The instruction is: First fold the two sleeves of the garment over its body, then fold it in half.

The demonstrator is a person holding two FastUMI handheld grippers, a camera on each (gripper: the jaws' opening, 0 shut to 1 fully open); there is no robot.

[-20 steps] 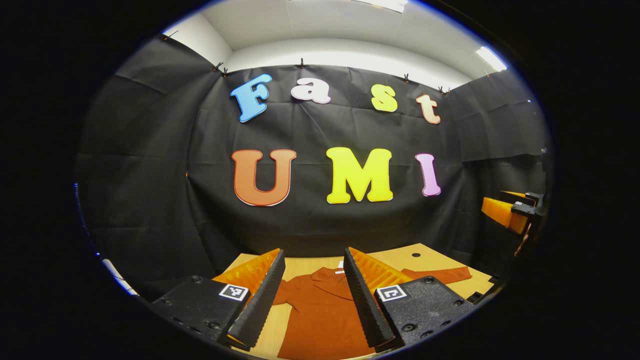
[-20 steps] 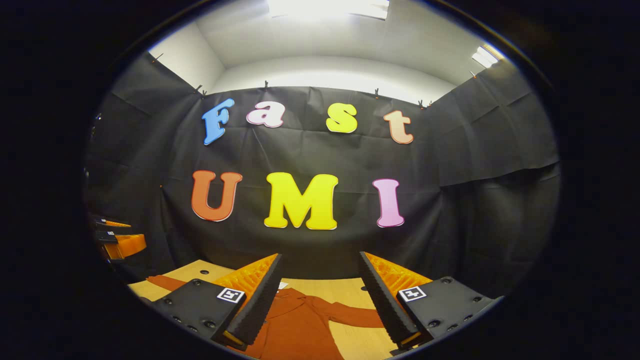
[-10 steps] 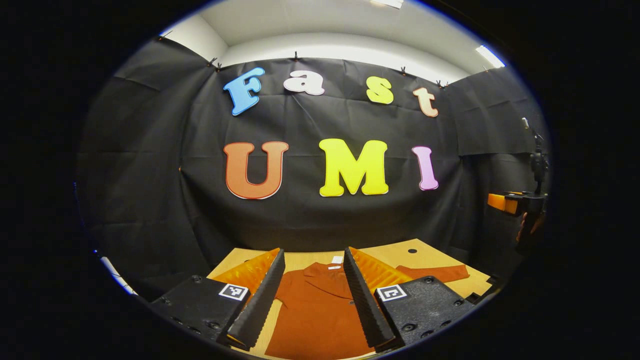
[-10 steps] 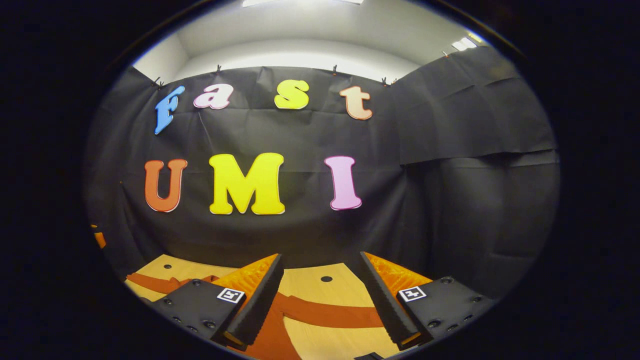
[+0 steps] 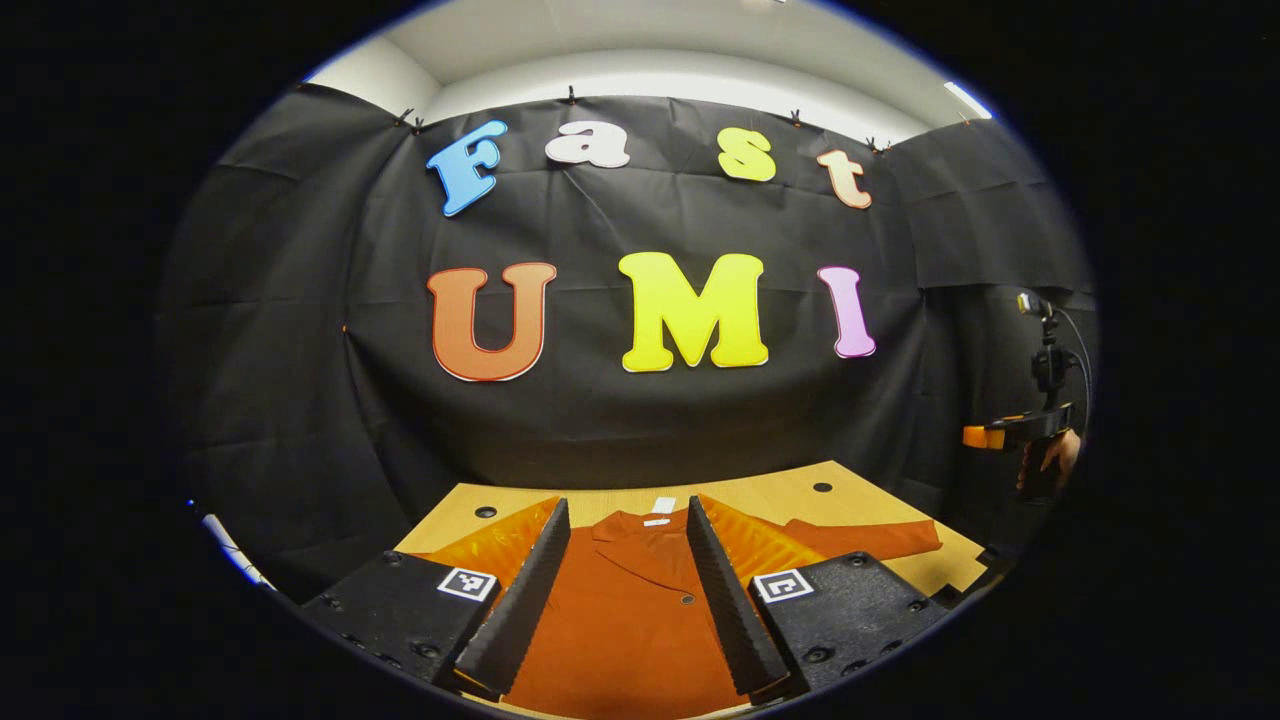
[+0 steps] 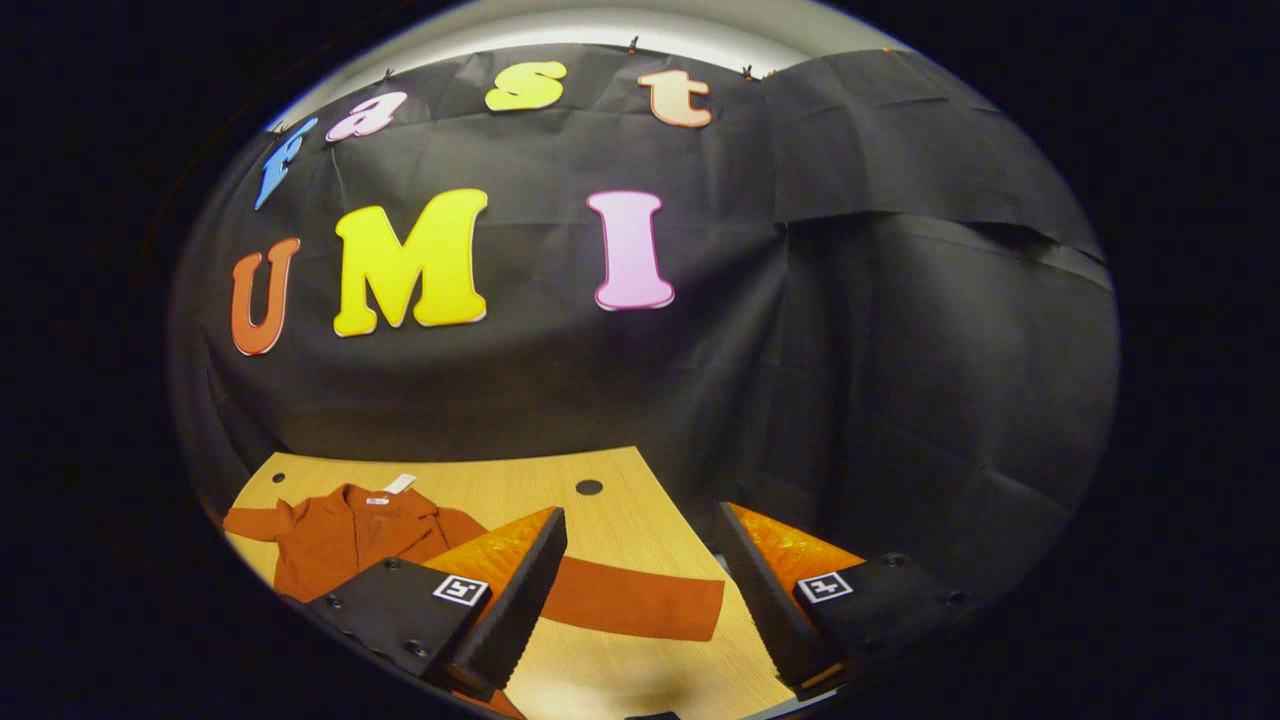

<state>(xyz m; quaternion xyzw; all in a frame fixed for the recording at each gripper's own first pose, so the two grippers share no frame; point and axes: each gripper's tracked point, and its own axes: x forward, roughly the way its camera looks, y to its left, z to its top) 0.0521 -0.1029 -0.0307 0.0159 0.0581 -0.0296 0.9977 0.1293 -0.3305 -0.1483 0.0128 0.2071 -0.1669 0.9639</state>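
A rust-orange garment (image 5: 625, 610) lies flat on the wooden table (image 5: 770, 495), collar toward the far wall, a white tag at its neck. My left gripper (image 5: 620, 590) hangs open above its chest, nothing between the fingers. One sleeve (image 5: 865, 540) stretches out to the right. In the right gripper view the same sleeve (image 6: 635, 605) lies straight across the table, its cuff between my right gripper's (image 6: 645, 600) open fingers, which hover above it. The garment's body (image 6: 340, 545) shows at the left there. The right gripper (image 5: 1000, 437) and a hand also appear far right in the left gripper view.
Small round holes (image 6: 589, 487) mark the tabletop near its far edge. Black cloth walls close in the booth just behind and right of the table. Bare wood (image 6: 640, 530) lies around the sleeve.
Both grippers tilted downward. The left one centred over the garment's chest. The right one swung to the right and now looks along the outstretched sleeve toward its cuff.
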